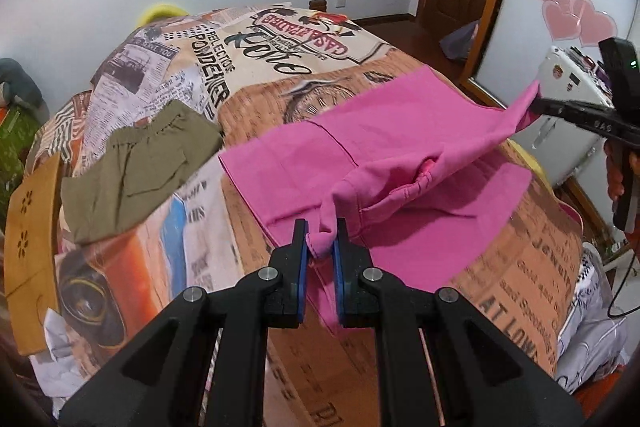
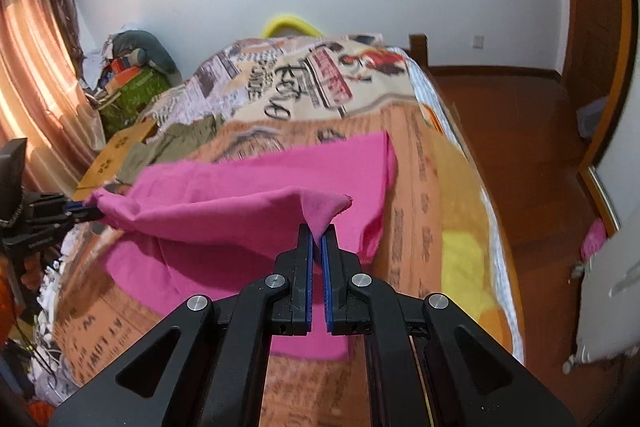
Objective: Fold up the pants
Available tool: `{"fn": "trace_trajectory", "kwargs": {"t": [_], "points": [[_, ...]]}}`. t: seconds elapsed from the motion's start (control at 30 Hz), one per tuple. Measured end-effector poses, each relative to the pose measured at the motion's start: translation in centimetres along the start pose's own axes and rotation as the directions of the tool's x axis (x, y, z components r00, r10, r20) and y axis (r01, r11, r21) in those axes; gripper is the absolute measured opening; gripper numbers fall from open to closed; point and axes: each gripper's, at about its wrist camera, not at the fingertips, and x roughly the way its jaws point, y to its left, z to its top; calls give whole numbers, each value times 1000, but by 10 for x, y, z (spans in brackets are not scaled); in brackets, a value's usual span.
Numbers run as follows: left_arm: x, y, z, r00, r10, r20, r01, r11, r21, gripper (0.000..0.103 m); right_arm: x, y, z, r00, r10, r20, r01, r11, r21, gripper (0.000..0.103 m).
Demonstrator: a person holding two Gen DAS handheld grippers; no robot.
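Note:
Pink pants (image 1: 384, 147) lie on the bed, with their near end lifted off the cover. My left gripper (image 1: 321, 235) is shut on a bunched corner of the pink pants. My right gripper (image 2: 319, 231) is shut on another corner of the pink pants (image 2: 248, 219). The cloth hangs stretched between the two grippers above the part that lies flat. In the left wrist view the right gripper (image 1: 538, 103) shows at the far right. In the right wrist view the left gripper (image 2: 94, 209) shows at the far left.
Olive green pants (image 1: 136, 167) lie on the bed's left side, next to a brown cardboard piece (image 1: 32, 235). The bed has a newspaper-print cover (image 1: 280, 47). A wooden floor (image 2: 520, 131) and a door are to the right. Clutter sits by the curtain (image 2: 32, 67).

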Motion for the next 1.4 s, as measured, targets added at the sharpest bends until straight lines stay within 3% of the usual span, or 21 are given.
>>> {"fn": "trace_trajectory", "kwargs": {"t": [0.43, 0.63, 0.77, 0.9, 0.97, 1.03, 1.17, 1.3, 1.4], "points": [[5, -8, -37, 998, -27, -63, 25, 999, -40, 12, 8, -12, -62, 994, -28, -104, 35, 997, 68, 5], [-5, -2, -48, 996, -25, -81, 19, 998, -65, 13, 1, -23, -75, 983, -102, -151, 115, 990, 80, 5], [-20, 4, -45, 998, -6, -60, 1, 997, -79, 13, -18, -33, -72, 979, -156, -129, 169, 981, 96, 5], [-31, 5, -33, 1000, 0, -27, -2, 996, -89, 15, -31, -24, -58, 988, -134, -76, 139, 988, 71, 9], [-32, 4, -26, 1000, -11, -12, 9, 995, -99, 21, -28, -10, -51, 993, -107, -59, 109, 993, 35, 24], [-30, 2, -20, 999, -33, -4, 32, 993, -110, 27, -19, 1, -50, 995, -80, -58, 81, 997, 10, 31], [-10, -8, -22, 996, -86, -38, 80, 989, -122, 28, 11, 16, -58, 993, -23, -115, 23, 1000, -4, 31], [15, -15, -34, 990, -87, -113, 74, 991, -116, 28, 41, 8, -78, 976, 31, -213, -18, 998, 62, 31], [13, -11, -32, 990, -97, -103, 84, 989, -122, 28, 38, 5, -80, 975, 48, -215, -33, 997, 74, 31]]}}
